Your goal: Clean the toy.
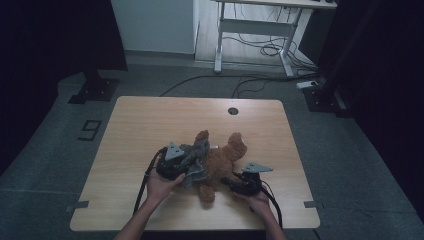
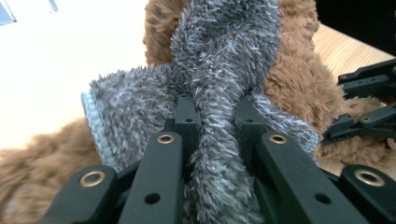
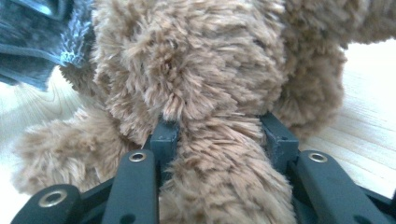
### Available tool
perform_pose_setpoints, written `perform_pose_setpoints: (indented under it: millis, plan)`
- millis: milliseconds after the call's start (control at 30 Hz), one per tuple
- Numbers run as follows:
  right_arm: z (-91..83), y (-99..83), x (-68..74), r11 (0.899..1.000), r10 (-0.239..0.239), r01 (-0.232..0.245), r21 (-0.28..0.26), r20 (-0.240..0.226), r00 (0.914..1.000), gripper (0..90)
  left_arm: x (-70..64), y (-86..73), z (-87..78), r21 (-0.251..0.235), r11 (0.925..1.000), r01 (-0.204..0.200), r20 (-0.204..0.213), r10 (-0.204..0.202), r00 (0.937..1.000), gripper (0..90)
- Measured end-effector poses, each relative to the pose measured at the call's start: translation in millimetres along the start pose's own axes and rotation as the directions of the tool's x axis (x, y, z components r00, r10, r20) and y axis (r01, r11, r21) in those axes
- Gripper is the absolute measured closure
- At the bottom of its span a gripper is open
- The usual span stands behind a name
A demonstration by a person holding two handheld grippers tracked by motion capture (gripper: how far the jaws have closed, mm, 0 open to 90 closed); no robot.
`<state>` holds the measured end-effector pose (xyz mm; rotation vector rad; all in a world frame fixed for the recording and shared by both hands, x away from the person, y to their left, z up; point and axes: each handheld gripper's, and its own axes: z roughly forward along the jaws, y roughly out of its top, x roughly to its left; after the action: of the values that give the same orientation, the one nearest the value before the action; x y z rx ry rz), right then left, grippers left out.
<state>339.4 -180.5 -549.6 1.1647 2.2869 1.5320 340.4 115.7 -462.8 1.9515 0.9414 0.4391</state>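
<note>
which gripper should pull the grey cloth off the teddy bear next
Left, likely. The left gripper is clamped on the grey cloth, so it can pull right away. The right gripper grips a limb of the teddy bear, steadying it on the table.

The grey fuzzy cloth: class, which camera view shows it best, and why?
The left gripper view: the grey cloth is close and sharp there, pinched between the left tool's jaws, draped against the brown plush toy. The high view shows it small and dim; the right gripper view catches a dark corner.
</note>
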Motion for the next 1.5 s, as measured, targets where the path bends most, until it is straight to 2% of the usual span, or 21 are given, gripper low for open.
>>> perform_pose_setpoints:
  millis: [133, 167, 233, 300, 333, 367, 400, 433, 533, 600, 700, 767, 800, 867, 1000, 1100, 1200, 1300, 1367, 1400, 1500]
  plan:
    - [-0.5, -0.4, -0.2, 1.000, 0.004, -0.004, 0.002, 0.001, 1.0000, 58.1, 6.1, 1.6, -9.3, -0.017, 0.9999, 0.002, -0.035, -0.003, 0.9994, 76.2]
    - [-0.8, -0.5, -0.7, 1.000, 0.006, -0.006, 0.002, 0.001, 1.0000, 58.3, 14.5, 3.0, -16.9, -0.025, 0.9996, 0.014, -0.069, -0.016, 0.9975, 76.2]
    - [-0.9, -0.6, -1.0, 1.000, 0.006, -0.006, 0.002, 0.000, 1.0000, 58.6, 20.4, 2.7, -20.6, -0.023, 0.9994, 0.026, -0.080, -0.028, 0.9964, 76.3]
    - [-1.3, -0.5, -2.2, 1.000, 0.008, -0.008, 0.005, -0.002, 1.0000, 59.4, 40.1, -6.3, -29.1, -0.010, 0.9976, 0.068, -0.116, -0.069, 0.9909, 76.3]
    - [-1.3, -0.4, -2.6, 1.000, 0.008, -0.008, 0.005, -0.005, 1.0000, 59.6, 40.1, -6.3, -29.1, -0.010, 0.9976, 0.068, -0.116, -0.069, 0.9909, 76.3]
    - [-1.3, -0.3, -2.7, 1.000, 0.007, -0.007, 0.005, -0.007, 1.0000, 59.8, 51.2, -17.9, -31.8, -0.002, 0.9944, 0.106, -0.125, -0.105, 0.9866, 76.4]
    - [-1.3, -0.3, -2.7, 1.000, 0.005, -0.005, 0.006, -0.008, 1.0000, 59.9, 51.2, -17.9, -31.8, -0.002, 0.9944, 0.106, -0.125, -0.105, 0.9866, 76.4]
    - [-1.3, -0.2, -2.8, 1.000, 0.004, -0.004, 0.007, -0.009, 1.0000, 60.0, 57.0, -30.2, -32.3, 0.007, 0.9921, 0.125, -0.118, -0.124, 0.9852, 76.4]
    - [-1.1, -0.1, -2.6, 1.000, 0.005, -0.005, 0.008, -0.009, 0.9999, 60.0, 63.8, -41.1, -35.2, 0.018, 0.9899, 0.141, -0.135, -0.137, 0.9814, 76.6]
    - [-1.1, 0.0, -2.9, 1.000, 0.007, -0.007, 0.008, -0.009, 0.9999, 60.0, 69.6, -49.2, -34.8, 0.047, 0.9879, 0.148, -0.155, -0.139, 0.9782, 76.6]
    - [-1.0, 0.0, -3.2, 1.000, 0.008, -0.008, 0.008, -0.010, 0.9999, 60.0, 76.8, -64.7, -29.5, 0.096, 0.9804, 0.172, -0.172, -0.154, 0.9730, 76.7]
    - [-0.9, 0.2, -3.9, 1.000, 0.014, -0.014, 0.008, -0.012, 0.9998, 60.0, 78.2, -69.9, -26.5, 0.116, 0.9771, 0.179, -0.173, -0.157, 0.9723, 76.7]
    - [-0.9, 0.2, -4.7, 1.000, 0.017, -0.017, 0.008, -0.013, 0.9998, 60.0, 77.9, -78.8, -17.8, 0.163, 0.9703, 0.179, -0.174, -0.150, 0.9733, 76.6]
    - [-1.1, 0.1, -5.6, 1.000, 0.020, -0.020, 0.008, -0.015, 0.9997, 60.0, 76.7, -83.7, -11.1, 0.172, 0.9672, 0.187, -0.164, -0.159, 0.9736, 76.6]
    - [-2.4, -0.3, -7.1, 1.000, 0.023, -0.023, 0.004, -0.007, 0.9997, 60.1, 77.8, -77.0, -12.6, 0.145, 0.9685, 0.203, -0.142, -0.182, 0.9729, 76.6]
    - [-2.9, -0.6, -9.3, 1.000, 0.028, -0.028, 0.000, -0.003, 0.9996, 60.1, 77.0, -70.3, -12.6, 0.142, 0.9702, 0.196, -0.138, -0.177, 0.9745, 76.6]
    - [-5.3, -0.4, -13.9, 0.999, 0.041, -0.041, -0.005, 0.020, 0.9990, 60.2, 73.6, -55.3, -11.7, 0.130, 0.9771, 0.169, -0.129, -0.152, 0.9799, 76.6]
    - [-8.6, -1.3, -17.8, 0.999, 0.054, -0.054, -0.006, 0.022, 0.9983, 60.2, 71.7, -43.9, -25.3, 0.073, 0.9824, 0.172, -0.115, -0.163, 0.9799, 76.4]
    - [-8.9, -1.4, -18.4, 0.998, 0.055, -0.055, -0.006, 0.022, 0.9982, 60.2, 67.8, -39.0, -31.5, 0.051, 0.9859, 0.159, -0.112, -0.153, 0.9819, 76.3]
    - [-8.5, -1.3, -19.5, 0.998, 0.058, -0.058, -0.007, 0.020, 0.9981, 60.3, 56.9, -27.6, -41.9, 0.020, 0.9930, 0.117, -0.101, -0.114, 0.9883, 76.2]
    - [-8.2, -0.7, -19.3, 0.999, 0.053, -0.053, -0.004, 0.020, 0.9984, 60.3, 40.8, -8.9, -49.4, -0.028, 0.9969, 0.074, -0.052, -0.075, 0.9958, 76.2]
